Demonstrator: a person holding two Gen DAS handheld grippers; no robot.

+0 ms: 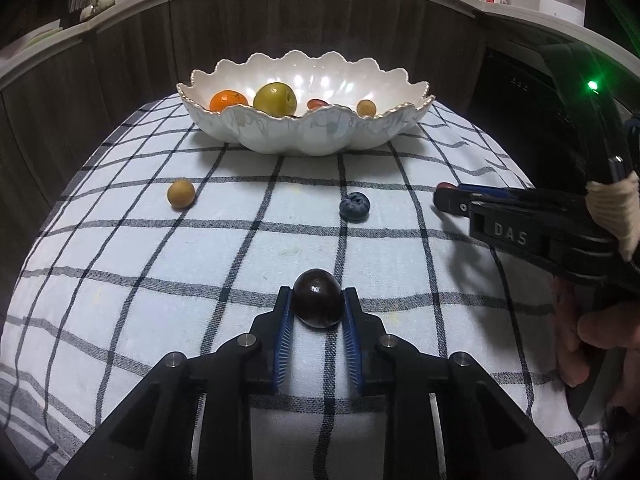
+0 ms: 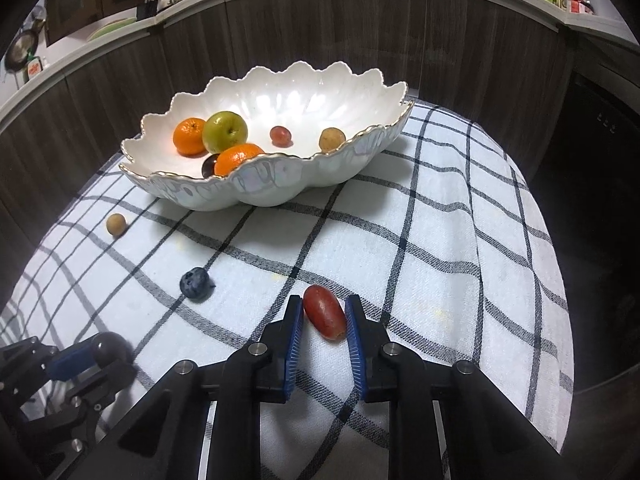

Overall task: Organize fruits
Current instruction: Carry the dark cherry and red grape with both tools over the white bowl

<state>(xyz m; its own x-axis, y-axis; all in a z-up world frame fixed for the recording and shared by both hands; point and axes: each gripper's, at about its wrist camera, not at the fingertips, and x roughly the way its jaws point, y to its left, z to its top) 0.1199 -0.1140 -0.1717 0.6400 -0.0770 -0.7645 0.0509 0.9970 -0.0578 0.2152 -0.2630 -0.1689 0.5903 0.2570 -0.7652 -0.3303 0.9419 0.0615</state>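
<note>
1. the left tongs (image 1: 318,300) have their blue pads pressed on both sides of a dark grape (image 1: 317,298), so they are closed to the grape's width and gripping it, low over the checked cloth (image 1: 240,248) that covers the desk.
2. the right tongs (image 2: 323,312) straddle a red oblong grape (image 2: 324,312) that lies slanted on the cloth. its far end sits near the left pad and its near end looks to touch the right pad. whether they are pinching it or only bracketing it i cannot tell.
3. the scalloped white bowl (image 1: 280,136) stands straight ahead of the left tongs and ahead-left of the right tongs, well apart from both. it already holds two mandarins (image 2: 191,136), a green apple (image 2: 224,131), a small red grape (image 2: 280,135), a tan longan (image 2: 332,139) and a dark fruit half hidden behind the front rim. it looks like the collecting place.
4. still loose on the cloth: a blueberry (image 1: 354,206) ahead and a little right of the left tongs, and a second longan (image 1: 181,194) ahead-left of them, between tongs and bowl.
5. each tongs taking one grape suggests both are meant to go over the rim together. the slanted red grape may roll if squeezed off-centre.
</note>
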